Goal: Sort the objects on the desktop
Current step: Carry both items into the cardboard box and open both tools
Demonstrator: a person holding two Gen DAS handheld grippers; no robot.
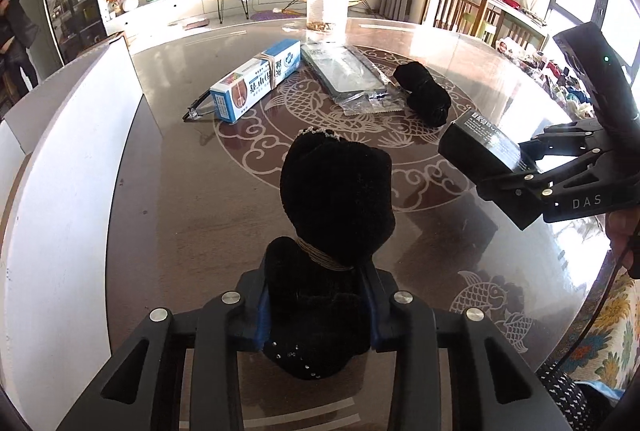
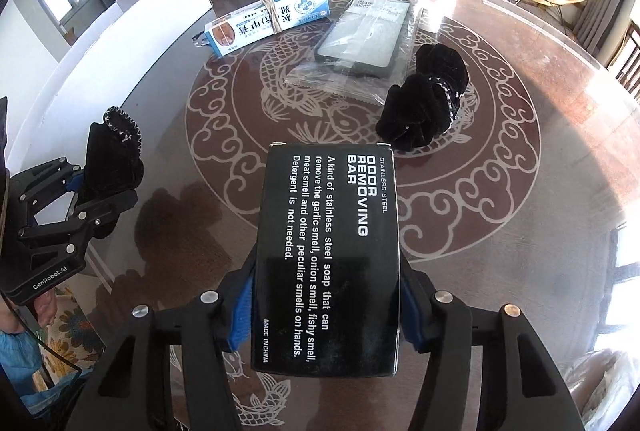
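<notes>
In the left wrist view your left gripper (image 1: 316,311) clamps a black velvet scrunchie (image 1: 336,191) at bottom centre, lifted off the table (image 1: 200,211). At right, your right gripper (image 1: 516,175) holds a black box (image 1: 478,147). A blue carton (image 1: 256,85), a phone case (image 1: 346,71) and a second scrunchie (image 1: 424,93) lie beyond.

In the right wrist view the box (image 2: 328,255) fills the centre, pinched between blue pads (image 2: 240,311). The left gripper (image 2: 96,191) with its scrunchie (image 2: 116,159) sits at left.

The long white panel (image 1: 72,167) runs off the frame at nine o'clock; small print on the blue-and-white carton (image 1: 256,79) is unreadable.
</notes>
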